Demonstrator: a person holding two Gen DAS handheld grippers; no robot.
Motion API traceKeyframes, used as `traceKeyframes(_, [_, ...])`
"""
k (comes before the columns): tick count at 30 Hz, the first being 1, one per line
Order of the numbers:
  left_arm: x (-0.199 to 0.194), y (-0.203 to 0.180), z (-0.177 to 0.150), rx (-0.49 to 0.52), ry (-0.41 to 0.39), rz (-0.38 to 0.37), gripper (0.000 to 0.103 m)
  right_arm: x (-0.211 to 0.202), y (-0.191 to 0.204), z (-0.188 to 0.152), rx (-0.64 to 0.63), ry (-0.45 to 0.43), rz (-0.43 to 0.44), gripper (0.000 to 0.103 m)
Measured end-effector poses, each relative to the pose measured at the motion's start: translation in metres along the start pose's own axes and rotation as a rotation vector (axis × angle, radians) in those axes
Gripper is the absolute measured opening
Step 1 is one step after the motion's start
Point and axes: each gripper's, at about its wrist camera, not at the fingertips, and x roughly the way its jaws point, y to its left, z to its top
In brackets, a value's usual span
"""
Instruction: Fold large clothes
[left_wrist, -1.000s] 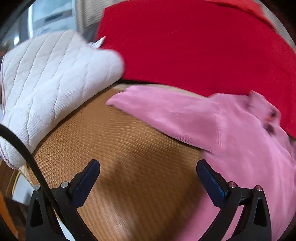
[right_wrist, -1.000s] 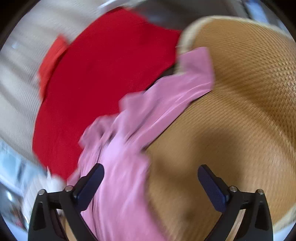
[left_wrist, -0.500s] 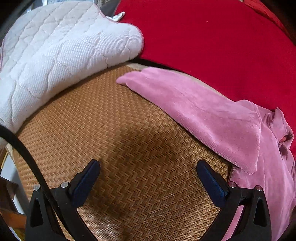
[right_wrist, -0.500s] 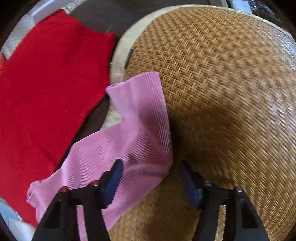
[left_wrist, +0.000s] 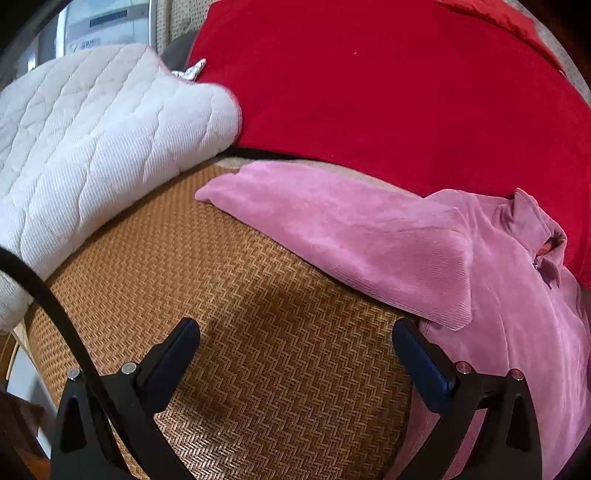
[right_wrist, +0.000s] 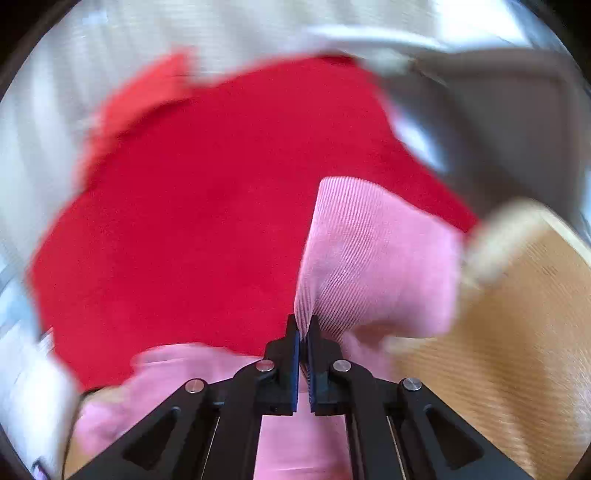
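Left wrist view
Left gripper (left_wrist: 295, 343): we see its two dark fingers spread wide with nothing between them, hanging over bare woven matting.
Woven mat (left_wrist: 229, 295): a tan herringbone surface that fills the lower middle of our view; a soft shadow falls on it between the fingers.
Pink garment (left_wrist: 406, 236): we see it lying on the mat's far and right side, one sleeve stretched out flat toward the left, the collar up at the right; its body runs down past the right finger.
Red cloth (left_wrist: 388, 92): spread flat behind the pink garment, which overlaps its near edge.
White quilted pad (left_wrist: 92, 129): lies at the upper left, its edge resting on the mat and meeting the red cloth.
Black cable (left_wrist: 48, 295): curves across the lower left in front of the pad.

Right wrist view
Right gripper (right_wrist: 303, 332): we see its pads pressed together on a ribbed edge of the pink garment (right_wrist: 369, 258), pinching the fabric.
Pink garment: a fold of it stands up from the pads and drapes to the right; more of it lies below and left of the fingers.
Red cloth (right_wrist: 203, 203): blurred, it fills the middle of our view behind the lifted pink fold.
Woven mat (right_wrist: 517, 350): shows at the lower right, blurred.
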Motion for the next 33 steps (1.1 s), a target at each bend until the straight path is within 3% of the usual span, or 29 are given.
traceKeyframes(3, [-0.001,0.004,-0.001,-0.016,0.010,-0.010,0.103,0.004,0.087,-0.030,-0.104,0.028,0.139,0.006])
traceKeyframes(5, [-0.005,0.006,-0.002,-0.026,0.012,-0.015,0.103,0.028,0.123,-0.062,-0.143,0.125,0.207,0.009])
traceKeyframes(6, [-0.006,0.006,-0.002,-0.027,0.011,-0.019,0.103,0.047,0.136,-0.085,-0.160,0.191,0.233,0.027])
traceKeyframes(7, [-0.007,0.007,-0.001,-0.027,0.008,-0.025,0.103,0.062,0.142,-0.104,-0.168,0.244,0.242,0.078])
traceKeyframes(8, [-0.008,0.006,-0.002,-0.025,0.006,-0.027,0.103,0.081,0.144,-0.133,-0.160,0.325,0.259,0.101])
traceKeyframes(11, [-0.009,0.005,-0.003,-0.013,0.002,-0.035,0.103,0.108,0.125,-0.169,-0.077,0.419,0.270,0.103])
traceKeyframes(15, [-0.013,0.002,-0.003,-0.016,-0.008,-0.060,0.103,0.064,0.075,-0.184,0.052,0.348,0.264,0.103])
traceKeyframes(21, [-0.023,-0.015,-0.005,0.061,-0.061,-0.115,0.103,0.005,0.016,-0.194,0.185,0.279,0.283,0.103])
traceKeyframes(25, [-0.047,-0.034,0.002,0.059,-0.033,-0.312,0.103,-0.015,-0.022,-0.207,0.290,0.232,0.342,0.103])
traceKeyframes(29, [-0.057,-0.080,0.020,-0.008,0.117,-0.582,0.103,-0.012,-0.038,-0.213,0.370,0.214,0.402,0.103])
traceKeyframes(31, [-0.052,-0.105,0.028,-0.027,0.179,-0.635,0.103,-0.012,-0.040,-0.211,0.387,0.206,0.434,0.103])
traceKeyframes(33, [-0.038,-0.130,0.034,-0.031,0.228,-0.634,0.103,-0.014,-0.039,-0.209,0.394,0.203,0.468,0.103])
